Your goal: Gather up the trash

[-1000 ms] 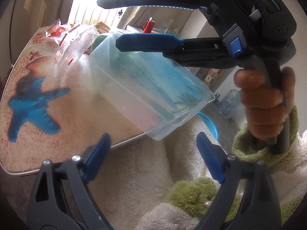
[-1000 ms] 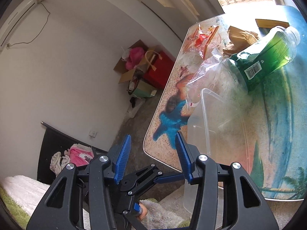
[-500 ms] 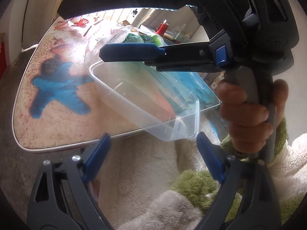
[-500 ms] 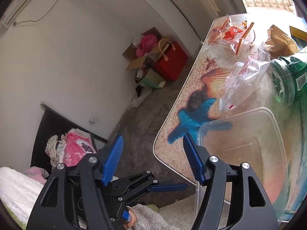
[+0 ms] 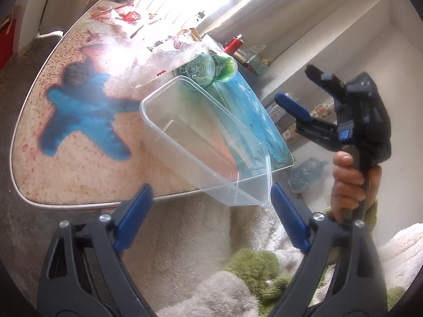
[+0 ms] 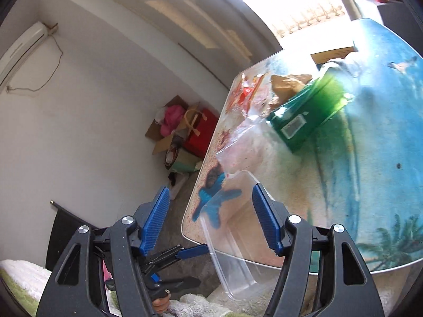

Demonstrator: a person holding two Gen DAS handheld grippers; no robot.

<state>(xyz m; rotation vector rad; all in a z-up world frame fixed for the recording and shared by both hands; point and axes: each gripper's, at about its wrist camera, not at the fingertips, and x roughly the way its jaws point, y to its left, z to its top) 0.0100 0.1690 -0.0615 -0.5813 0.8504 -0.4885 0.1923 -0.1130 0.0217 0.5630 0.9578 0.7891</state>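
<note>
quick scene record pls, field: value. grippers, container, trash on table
left gripper: open, nothing between the pads
right gripper: open, holds nothing
clear plastic container: empty, tilted, overhanging the near table edge, no gripper on it
table: beach print with a blue starfish
green bottle: lying on its side beyond the container
clear plastic bag: crumpled, beside the bottle
red-printed wrappers: far end of the table
brown paper: crumpled, behind the bottle

Beach colours on the table
Blue starfish on speckled sand — green bottle, clear tub, blue gripper pads.
</note>
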